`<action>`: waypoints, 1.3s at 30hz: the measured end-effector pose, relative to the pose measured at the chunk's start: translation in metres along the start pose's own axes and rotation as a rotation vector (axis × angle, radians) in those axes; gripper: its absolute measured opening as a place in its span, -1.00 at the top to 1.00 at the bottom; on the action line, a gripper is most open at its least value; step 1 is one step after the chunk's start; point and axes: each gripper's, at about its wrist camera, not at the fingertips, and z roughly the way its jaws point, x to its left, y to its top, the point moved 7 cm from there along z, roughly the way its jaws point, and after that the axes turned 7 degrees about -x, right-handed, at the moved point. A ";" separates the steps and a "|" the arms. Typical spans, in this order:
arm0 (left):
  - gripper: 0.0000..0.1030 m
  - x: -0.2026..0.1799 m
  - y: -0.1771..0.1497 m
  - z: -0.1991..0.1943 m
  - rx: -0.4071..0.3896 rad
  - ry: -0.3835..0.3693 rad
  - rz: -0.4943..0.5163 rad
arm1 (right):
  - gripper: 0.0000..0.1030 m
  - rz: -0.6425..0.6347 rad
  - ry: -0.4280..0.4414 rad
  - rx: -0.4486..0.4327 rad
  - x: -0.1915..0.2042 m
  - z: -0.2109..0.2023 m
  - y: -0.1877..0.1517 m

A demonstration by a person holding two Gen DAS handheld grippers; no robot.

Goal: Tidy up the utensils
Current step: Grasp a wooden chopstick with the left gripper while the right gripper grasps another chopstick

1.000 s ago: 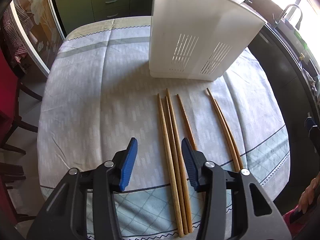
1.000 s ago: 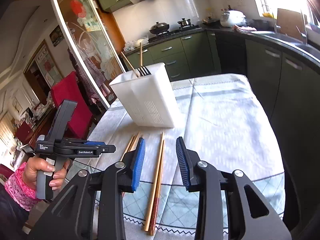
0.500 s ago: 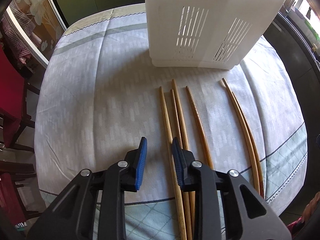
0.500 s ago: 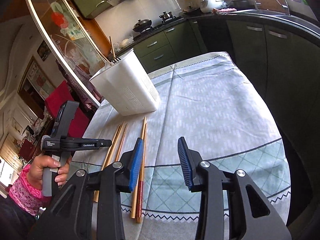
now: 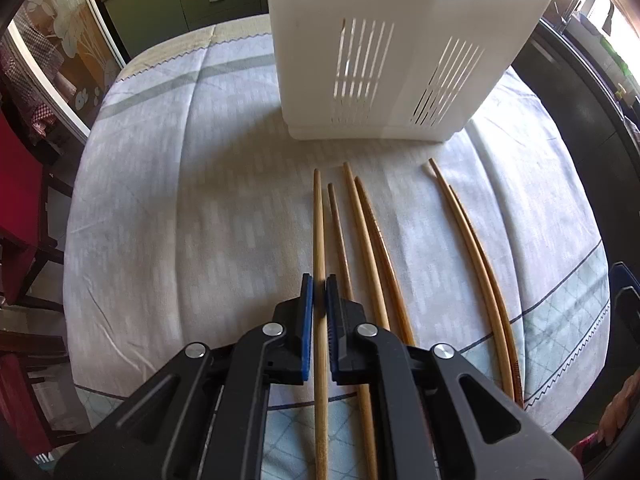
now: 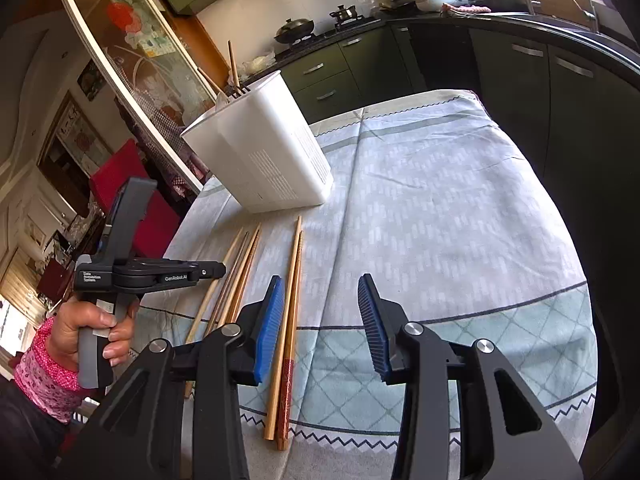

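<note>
Chopsticks lie on the counter [image 5: 168, 208]: my left tongs [image 5: 319, 284] have just clamped the leftmost chopstick [image 5: 319, 220] (pads pinching it); right tongs [image 6: 320, 300] gape, widening, beside a pair [image 6: 290, 300].

Left gripper [image 5: 319, 292] pointed steeply down, jaws clamped on leftmost chopstick [image 5: 319, 224]. Right gripper [image 6: 320, 304] tilted down, jaws apart, just been widening, nothing gripped.

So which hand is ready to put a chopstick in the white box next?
Left, probably. The left gripper has just closed its jaws on the leftmost chopstick, pointing at the white utensil holder. The right gripper is open, its jaws beside the right-hand pair of chopsticks, gripping nothing.
</note>
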 end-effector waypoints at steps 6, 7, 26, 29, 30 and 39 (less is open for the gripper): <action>0.88 0.013 0.013 -0.061 -0.208 -0.002 -0.007 | 0.25 -0.137 -0.048 0.146 0.018 0.057 0.002; 0.88 0.012 0.012 -0.074 -0.245 0.000 -0.005 | 0.27 -0.159 -0.060 0.170 0.020 0.067 0.002; 0.88 0.027 -0.009 -0.134 -0.408 -0.051 0.003 | 0.51 -0.285 -0.127 0.318 0.035 0.128 -0.013; 0.88 0.027 -0.010 -0.134 -0.406 -0.054 0.002 | 0.51 -0.305 -0.126 0.323 0.040 0.130 -0.015; 0.88 0.027 -0.010 -0.133 -0.406 -0.054 0.001 | 0.51 -0.306 -0.125 0.324 0.041 0.131 -0.015; 0.88 0.030 -0.013 -0.134 -0.413 -0.057 -0.007 | 0.59 -0.335 -0.169 0.338 0.042 0.142 -0.010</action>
